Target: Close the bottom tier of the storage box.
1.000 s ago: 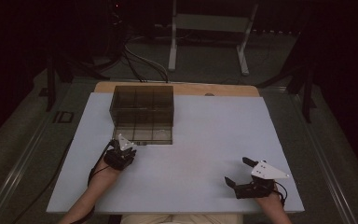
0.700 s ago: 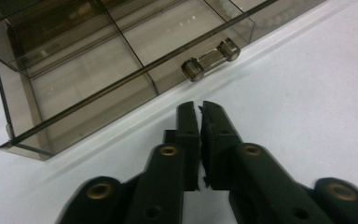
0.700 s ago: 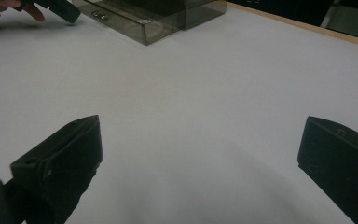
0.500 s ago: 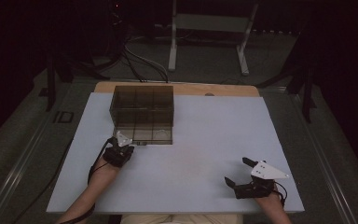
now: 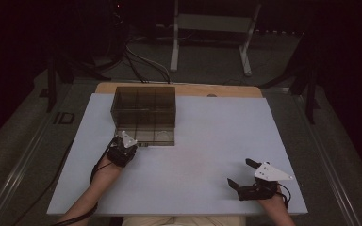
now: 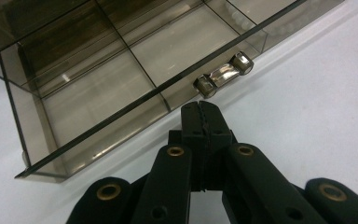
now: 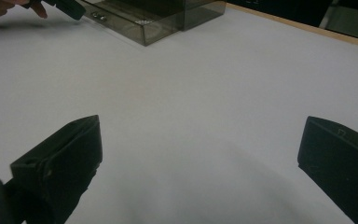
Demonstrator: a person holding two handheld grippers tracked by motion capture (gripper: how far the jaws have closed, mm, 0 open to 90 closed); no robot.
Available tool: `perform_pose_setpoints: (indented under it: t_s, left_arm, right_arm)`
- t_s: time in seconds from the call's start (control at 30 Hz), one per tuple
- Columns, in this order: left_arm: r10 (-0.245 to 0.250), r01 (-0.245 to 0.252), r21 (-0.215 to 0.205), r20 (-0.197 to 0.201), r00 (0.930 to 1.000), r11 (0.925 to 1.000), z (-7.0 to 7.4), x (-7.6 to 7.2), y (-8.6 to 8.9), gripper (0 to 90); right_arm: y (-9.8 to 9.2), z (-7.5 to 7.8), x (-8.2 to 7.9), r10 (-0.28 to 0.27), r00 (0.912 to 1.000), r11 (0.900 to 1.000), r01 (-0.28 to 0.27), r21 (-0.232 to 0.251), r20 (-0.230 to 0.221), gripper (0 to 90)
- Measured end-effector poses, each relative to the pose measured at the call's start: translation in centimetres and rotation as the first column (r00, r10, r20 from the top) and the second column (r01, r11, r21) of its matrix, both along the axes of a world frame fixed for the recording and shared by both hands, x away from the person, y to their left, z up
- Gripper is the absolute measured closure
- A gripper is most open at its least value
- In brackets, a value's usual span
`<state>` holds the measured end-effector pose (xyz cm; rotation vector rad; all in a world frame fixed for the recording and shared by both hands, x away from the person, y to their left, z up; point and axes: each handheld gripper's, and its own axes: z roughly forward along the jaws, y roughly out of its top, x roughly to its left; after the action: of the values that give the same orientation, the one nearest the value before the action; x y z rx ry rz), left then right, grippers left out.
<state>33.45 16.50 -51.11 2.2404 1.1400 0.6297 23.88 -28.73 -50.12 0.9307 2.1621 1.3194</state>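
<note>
From the high view, my left gripper (image 5: 126, 142) sits right at the near left corner of the smoky, translucent plastic drawer cabinet (image 5: 143, 110), where its bottom drawer (image 5: 153, 137) stands pulled part of the way out onto the white table sheet (image 5: 193, 155). A second ago the same gripper was already at that spot, so the hand has barely shifted; what changed is the jaws, which have just been closing. My right gripper (image 5: 241, 175) lies well apart near the table's front edge, jaws spread, nothing between them, where it was before.

In the left gripper view the two black jaws meet flat against each other, clenched on nothing. The drawer's clear bar handle with its two round end caps (image 6: 223, 74) lies just beyond the tips and slightly to their right, apart from them. The drawer's front wall (image 6: 135, 100) runs across just ahead, with divided compartments behind it; I see nothing in those that I can make out.

In the right gripper view the jaws stand wide with bare white sheet between them; the drawer and the left gripper (image 7: 70, 7) sit far ahead, up to the left.

I judge the closing to mean a finished or missed grip on the handle: the closed tips could now nudge the drawer front.
</note>
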Motion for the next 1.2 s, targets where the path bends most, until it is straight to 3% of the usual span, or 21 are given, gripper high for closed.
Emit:
perform_pose_setpoints:
  t_s: [0.23,0.3,0.7,1.2]
  left_arm:
    - [0.006,-0.006,0.017,0.008,1.0,0.9998,-0.2,0.4,-0.2,90.0]
    - [0.014,-0.014,0.003,0.002,0.9999,0.9999,-0.3,0.6,-0.2,90.0]
    - [0.002,-0.002,0.022,0.005,1.0,0.9998,-0.5,1.1,-0.4,90.0]
    - [0.008,-0.008,0.016,-0.002,1.0,0.9998,-0.6,1.5,-0.4,90.0]
  right_arm:
    - [0.0,0.0,0.0,0.001,1.0,1.0,-0.001,0.001,0.0,0.0]
    - [0.0,0.0,0.0,0.001,1.0,1.0,-0.001,0.002,0.0,0.0]
    - [0.0,0.0,0.0,0.001,1.0,1.0,-0.001,0.004,0.001,0.0]
    - [0.0,0.0,0.0,0.0,1.0,1.0,0.0,0.004,-0.001,0.0]
